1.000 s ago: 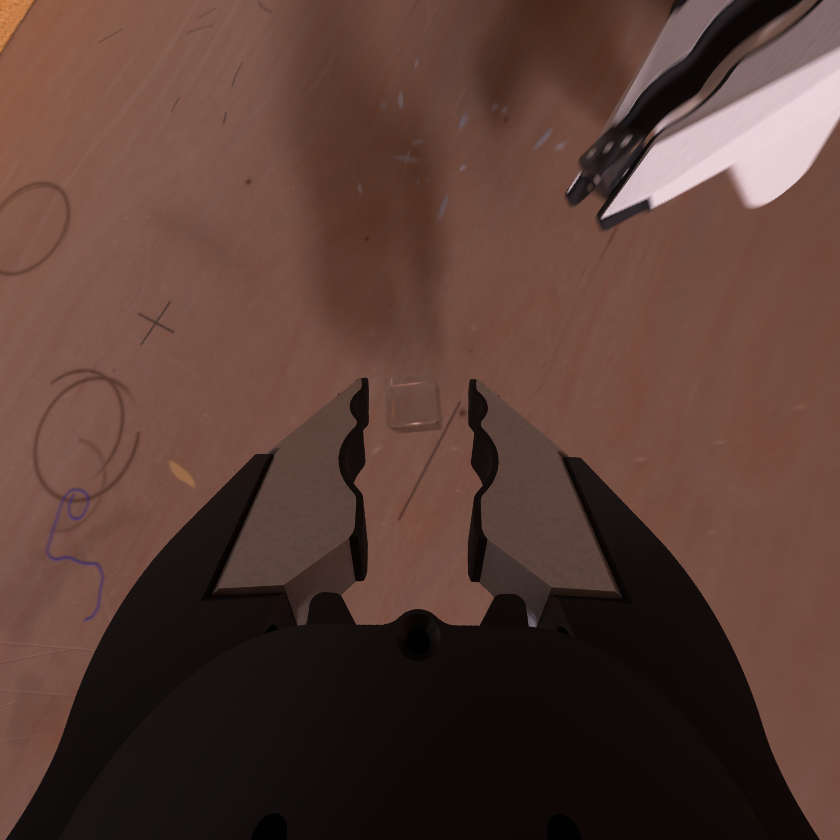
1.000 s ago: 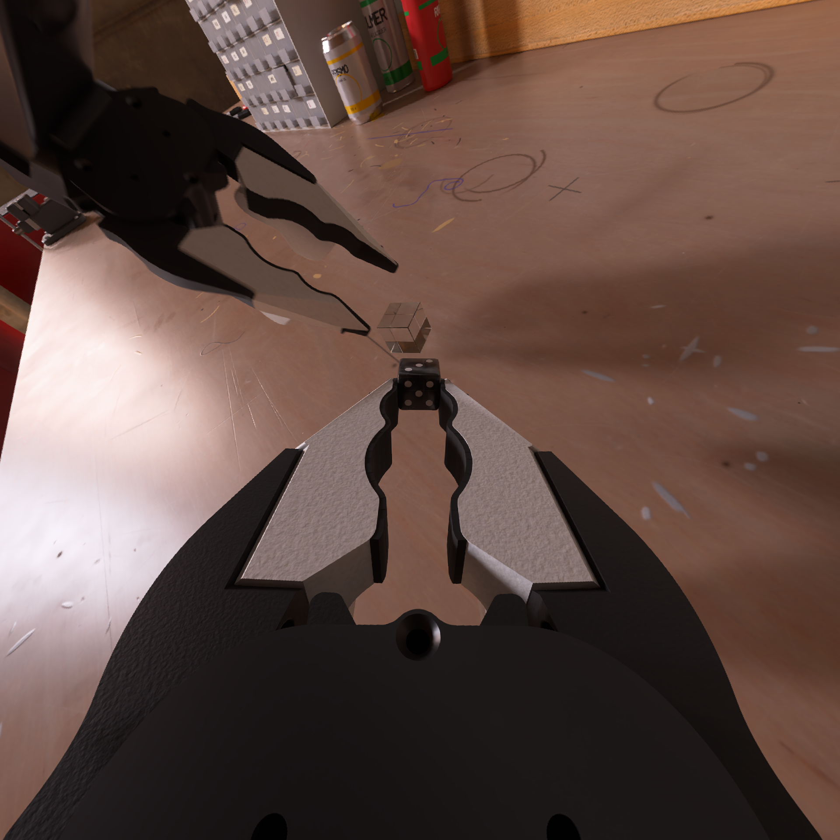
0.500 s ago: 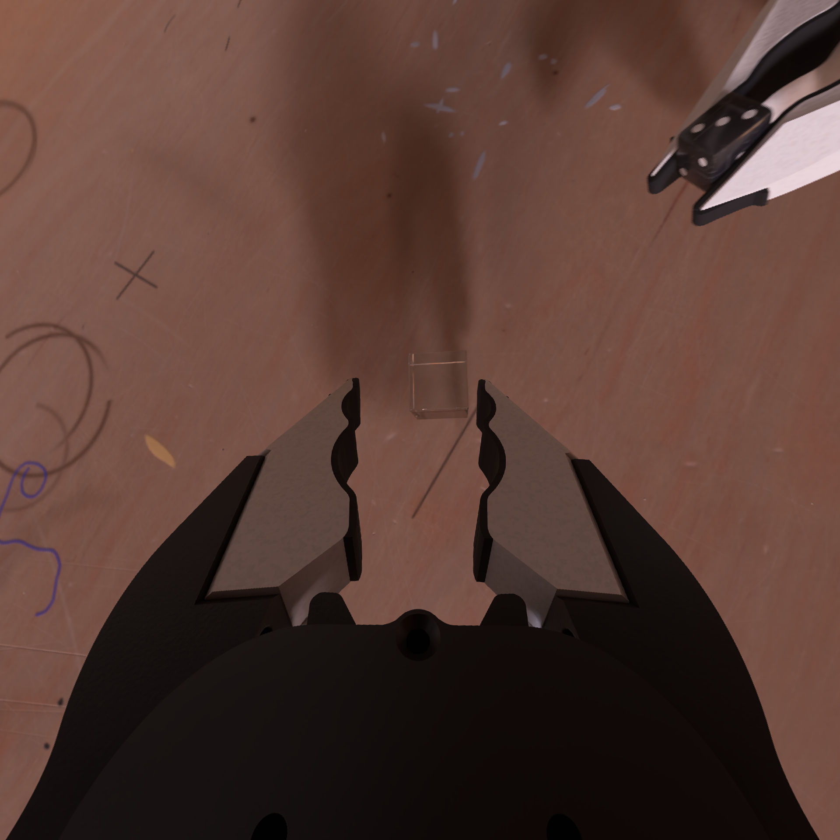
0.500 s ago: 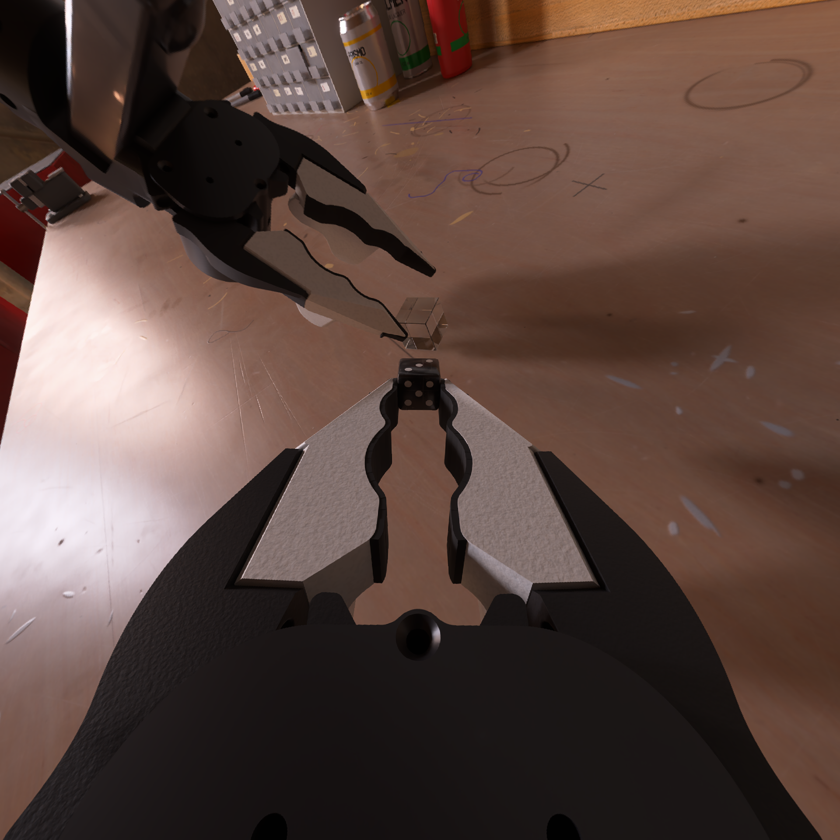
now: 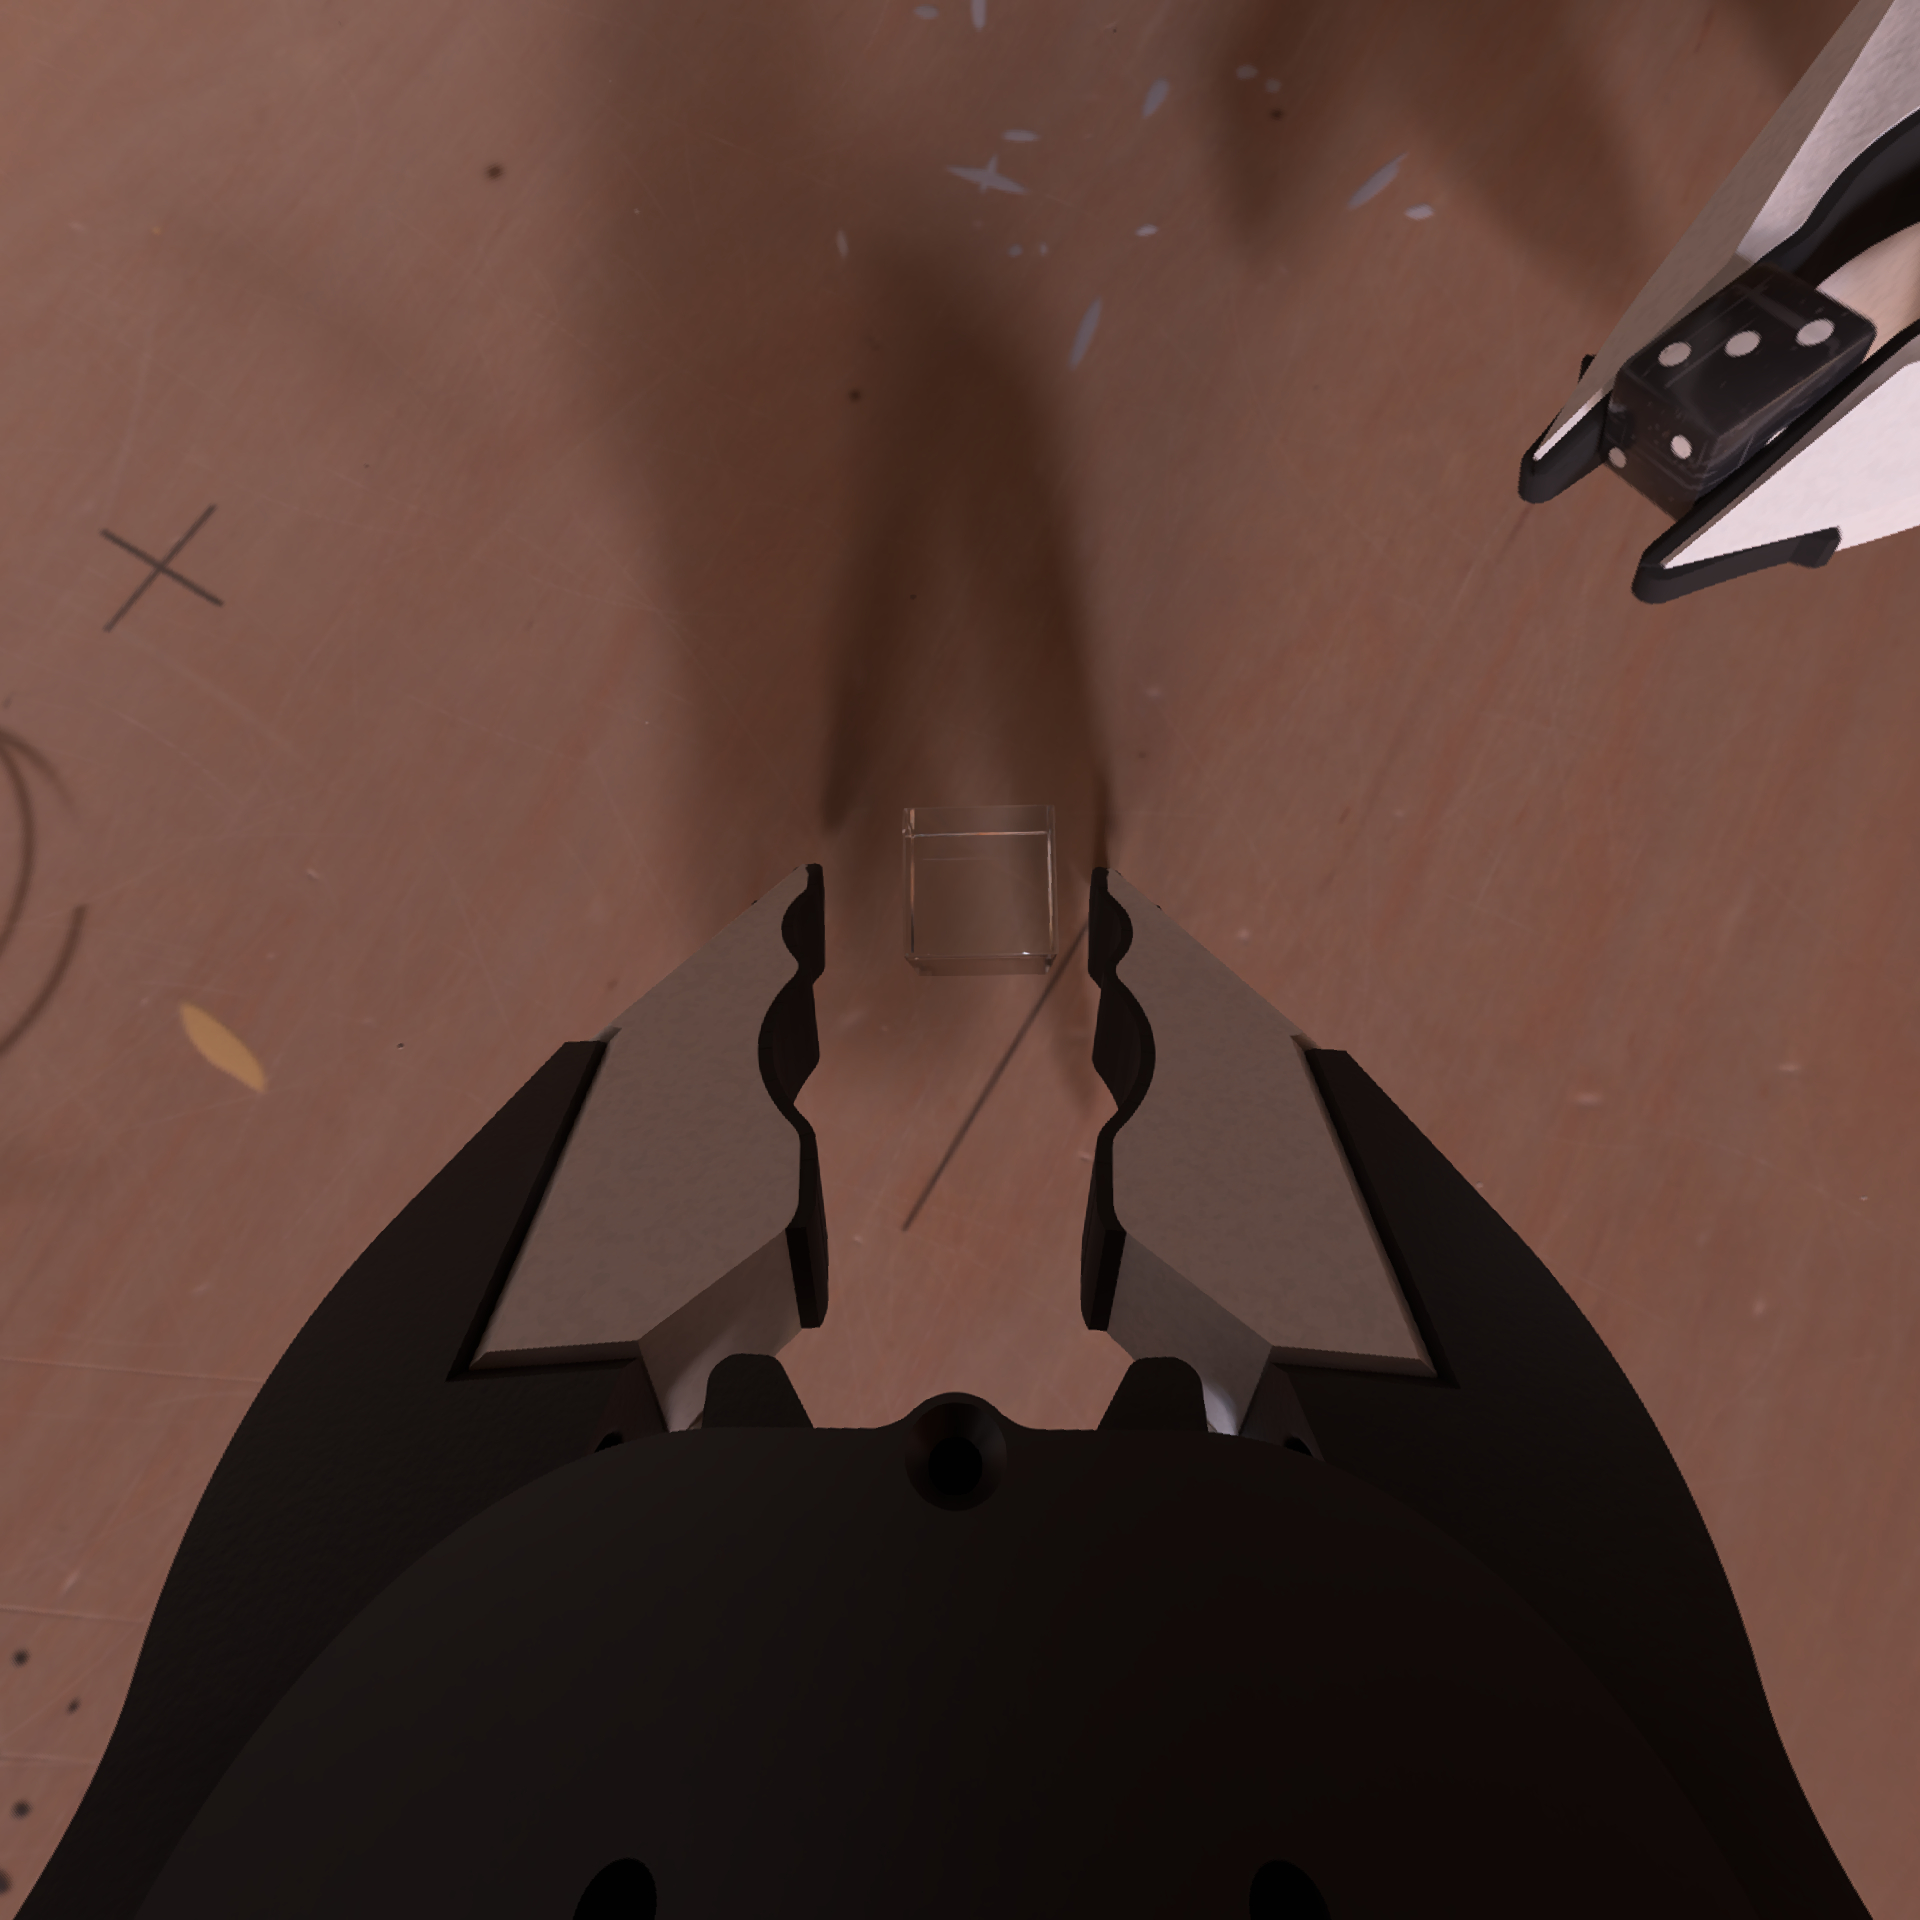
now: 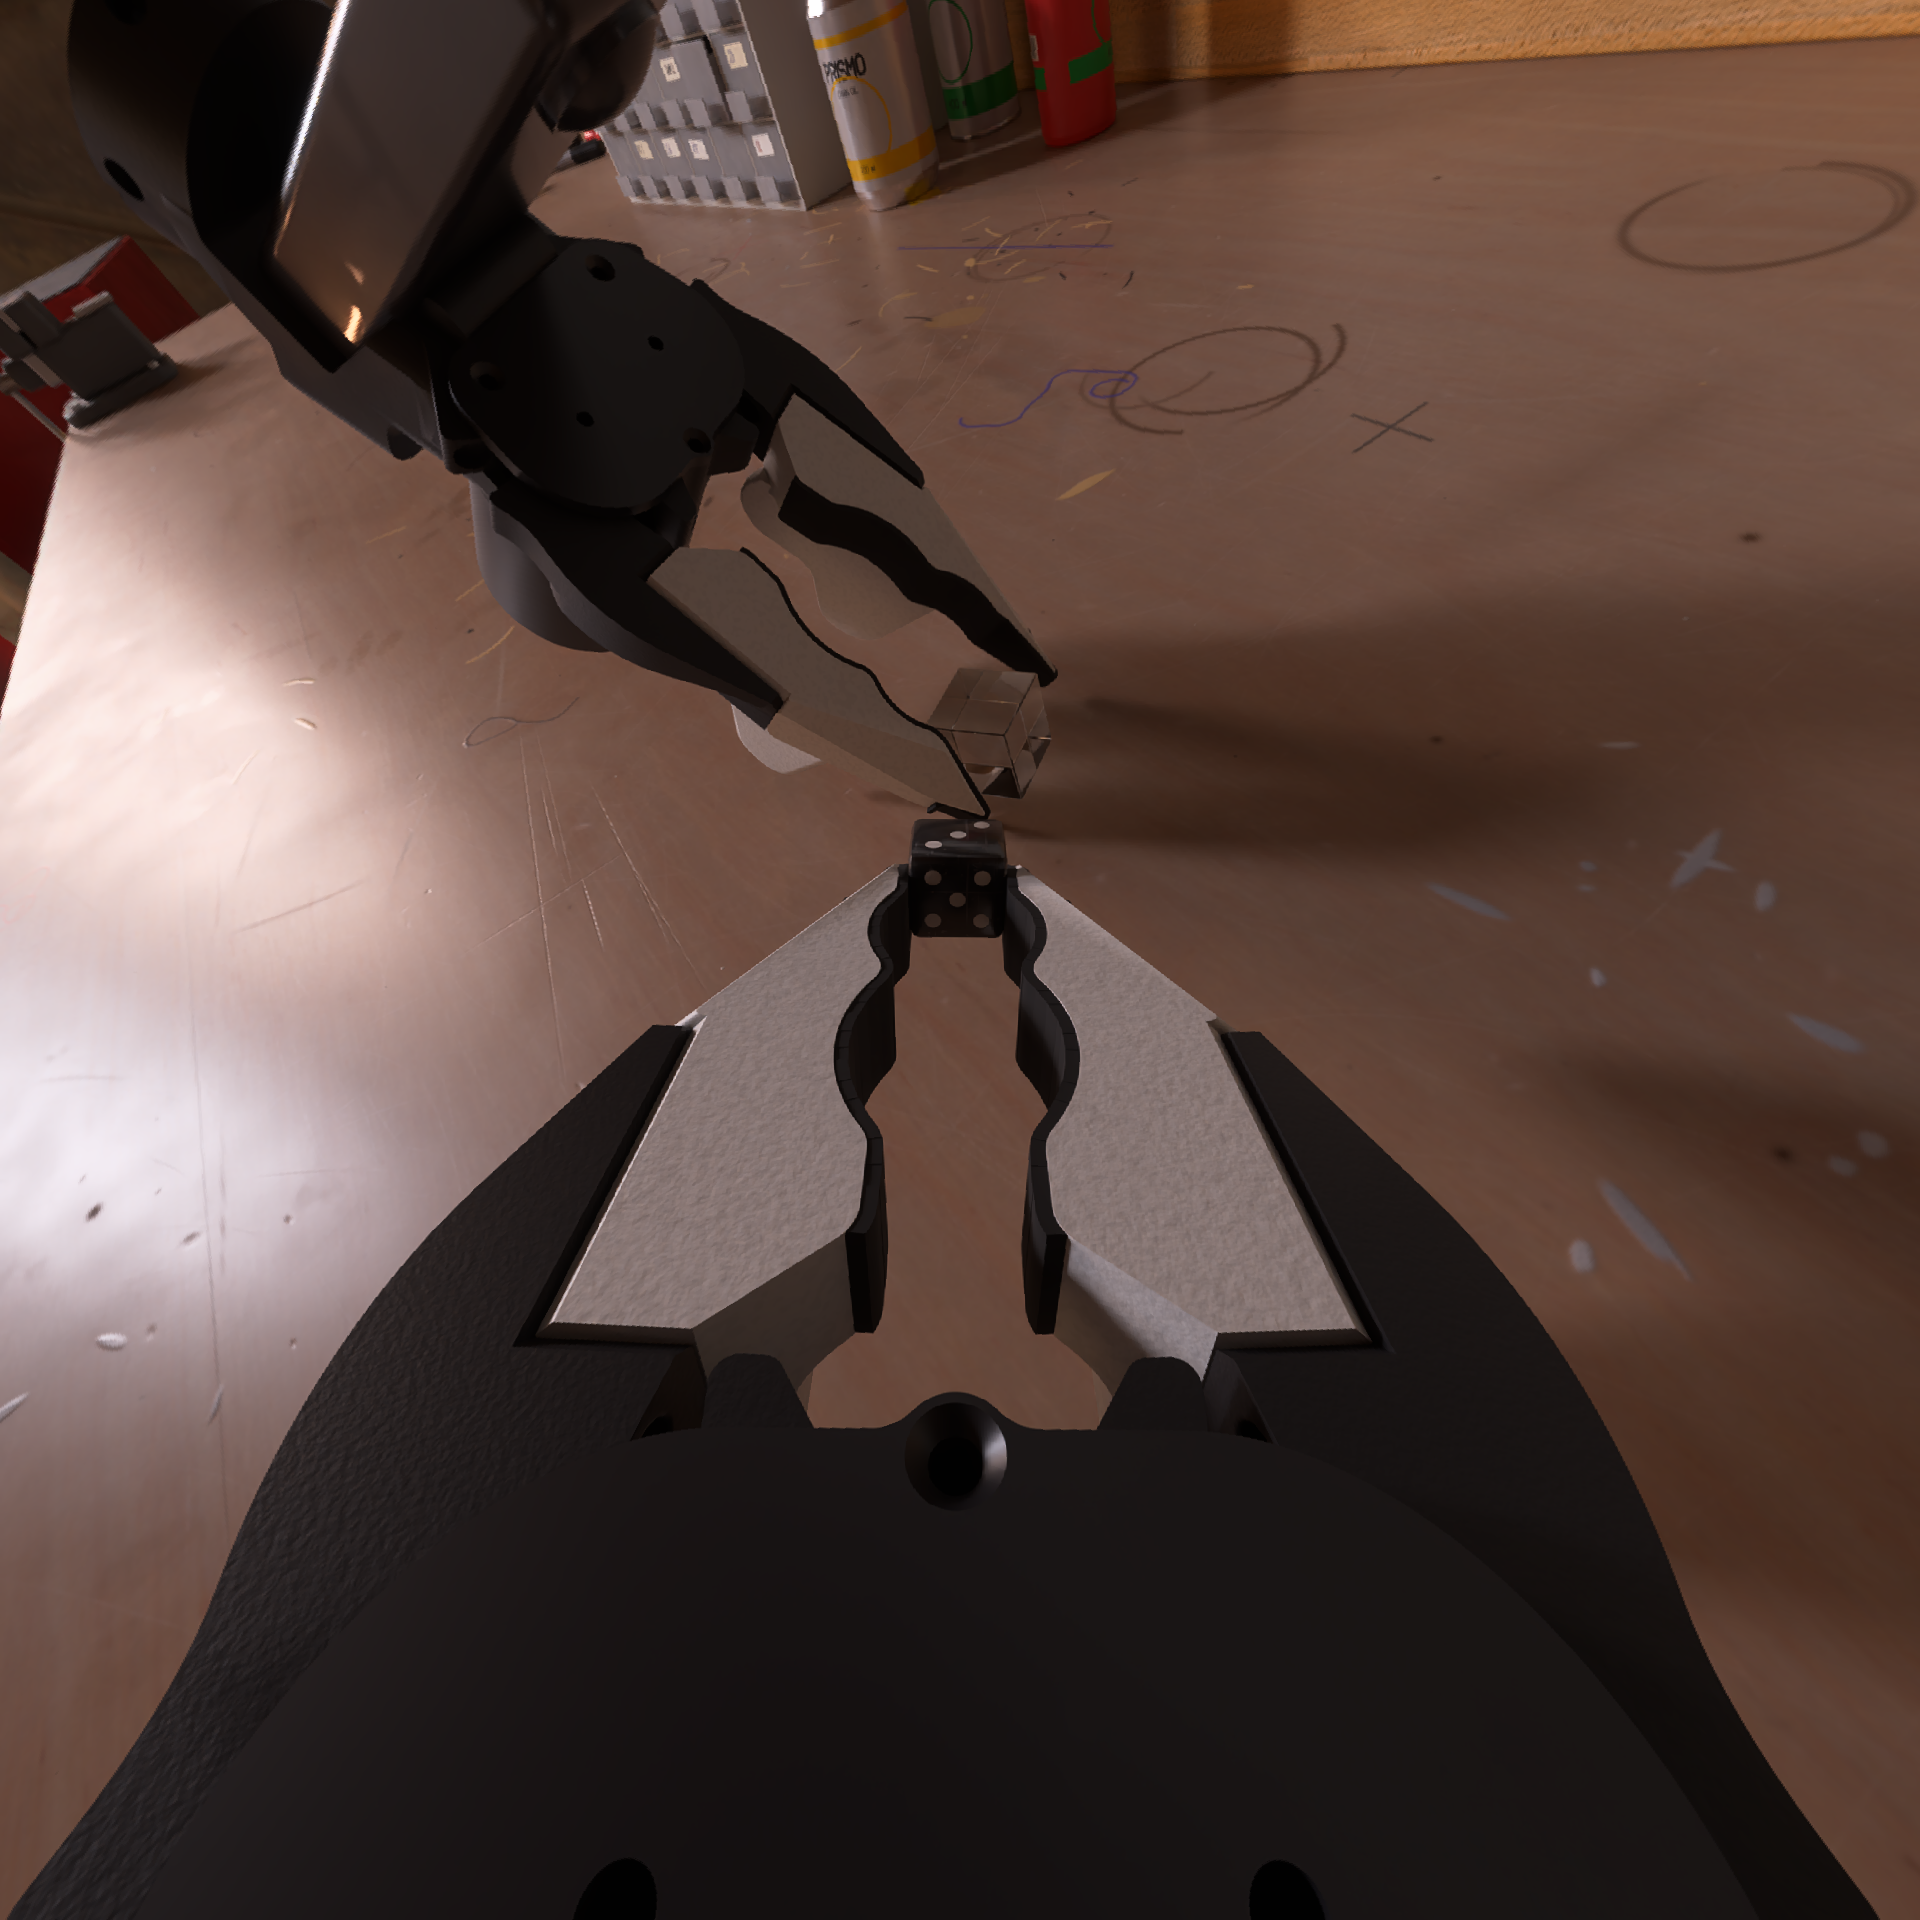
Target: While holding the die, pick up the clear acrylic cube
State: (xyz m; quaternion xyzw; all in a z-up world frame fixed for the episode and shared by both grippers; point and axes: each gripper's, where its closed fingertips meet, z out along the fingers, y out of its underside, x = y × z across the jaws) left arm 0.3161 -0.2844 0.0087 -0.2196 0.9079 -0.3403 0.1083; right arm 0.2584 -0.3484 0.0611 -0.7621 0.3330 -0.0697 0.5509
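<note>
The clear acrylic cube (image 5: 979,902) rests on the brown table, right between the tips of my open left gripper (image 5: 956,896), with a gap on each side. In the right wrist view the cube (image 6: 995,740) sits between the left gripper's fingertips (image 6: 1008,738). My right gripper (image 6: 958,878) is shut on a black die (image 6: 956,888) with white pips and holds it just above the table, close in front of the cube. In the left wrist view the right gripper (image 5: 1704,499) with the die (image 5: 1735,400) is at the upper right.
Several cans (image 6: 873,104), a red bottle (image 6: 1075,73) and a grey rack of small boxes (image 6: 717,135) stand at the table's far edge by a wooden wall. A red object (image 6: 62,343) lies at the left edge. Pen circles and an X mark (image 6: 1392,426) are on the table.
My left gripper has moved forward and down, so the cube now lies between its fingertips rather than beyond them. The right gripper still holds the die, nearly still.
</note>
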